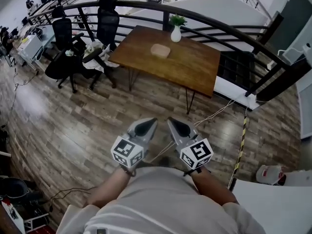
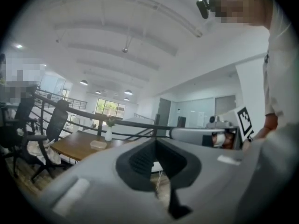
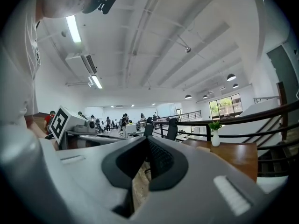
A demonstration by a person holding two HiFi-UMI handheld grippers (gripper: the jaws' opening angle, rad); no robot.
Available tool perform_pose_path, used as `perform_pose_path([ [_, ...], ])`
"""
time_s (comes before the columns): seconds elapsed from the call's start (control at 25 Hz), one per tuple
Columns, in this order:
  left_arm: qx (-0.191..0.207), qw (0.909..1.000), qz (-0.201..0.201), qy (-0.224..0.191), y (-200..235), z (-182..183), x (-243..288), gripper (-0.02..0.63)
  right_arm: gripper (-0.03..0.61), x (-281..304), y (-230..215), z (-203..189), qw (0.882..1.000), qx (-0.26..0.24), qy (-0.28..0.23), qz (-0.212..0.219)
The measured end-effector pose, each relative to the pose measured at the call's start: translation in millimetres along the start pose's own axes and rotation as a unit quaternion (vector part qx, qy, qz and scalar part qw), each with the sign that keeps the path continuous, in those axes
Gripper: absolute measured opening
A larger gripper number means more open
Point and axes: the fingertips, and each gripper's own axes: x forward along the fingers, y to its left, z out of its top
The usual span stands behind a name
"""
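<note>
Left gripper view looks along my left gripper (image 2: 155,141): its two jaws are pressed together at the tips, with nothing between them, only a thin slit of floor showing through the dark padded hollow. Right gripper view shows the same of my right gripper (image 3: 147,139), clenched on nothing.

Only the head view shows the two side by side, the left gripper (image 1: 148,122) and right gripper (image 1: 171,122) close together in front of my body, above the wooden floor (image 1: 73,130), both tips pointing towards the table (image 1: 190,65), which stands well apart from them.

The table is brown wood on thin dark legs. On it sit a white vase (image 1: 176,33) holding a green plant and a pale shallow dish (image 1: 160,50); what the dish contains is too small to tell. A curved black railing (image 1: 219,26) runs behind it, with black office chairs (image 1: 66,33) to its left. A pale cable (image 1: 214,113) trails over the floor from beneath my grippers towards the railing.

In the gripper views the gray jaws hide the near floor and cable.
</note>
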Motion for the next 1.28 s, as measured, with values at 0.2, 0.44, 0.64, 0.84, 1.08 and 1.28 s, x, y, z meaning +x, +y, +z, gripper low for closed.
perform_pose_path([
  [0.2, 0.003, 0.9999, 0.006, 0.013, 8.1, 1.2, 34.4, 0.003, 0.005, -0.2, -36.9, -3.2, 1.000, 0.020, 0.000, -0.006],
  [0.44, 0.003, 0.9998, -0.006, 0.021, 12.2, 0.0, 74.4, 0.003, 0.005, -2.7, -71.3, -6.9, 0.999, 0.033, 0.000, -0.015],
  [0.64, 0.002, 0.9996, -0.022, 0.019, 19.6, 3.8, 106.3, 0.003, 0.005, -0.3, -99.4, -5.9, 0.999, 0.035, 0.000, -0.033],
  [0.84, 0.004, 0.9994, -0.029, 0.019, 35.4, 9.8, 132.1, 0.003, 0.005, 13.7, -123.5, -3.2, 0.999, 0.036, 0.003, -0.037],
  [1.08, -0.003, 0.9992, -0.034, 0.019, 75.4, 11.7, 151.5, 0.003, 0.005, 51.1, -148.4, -3.0, 0.998, 0.036, 0.006, -0.042],
  [1.28, -0.003, 0.9991, -0.039, 0.017, 128.1, 25.1, 159.3, 0.003, 0.005, 101.0, -162.7, 3.3, 0.998, 0.032, 0.002, -0.058],
])
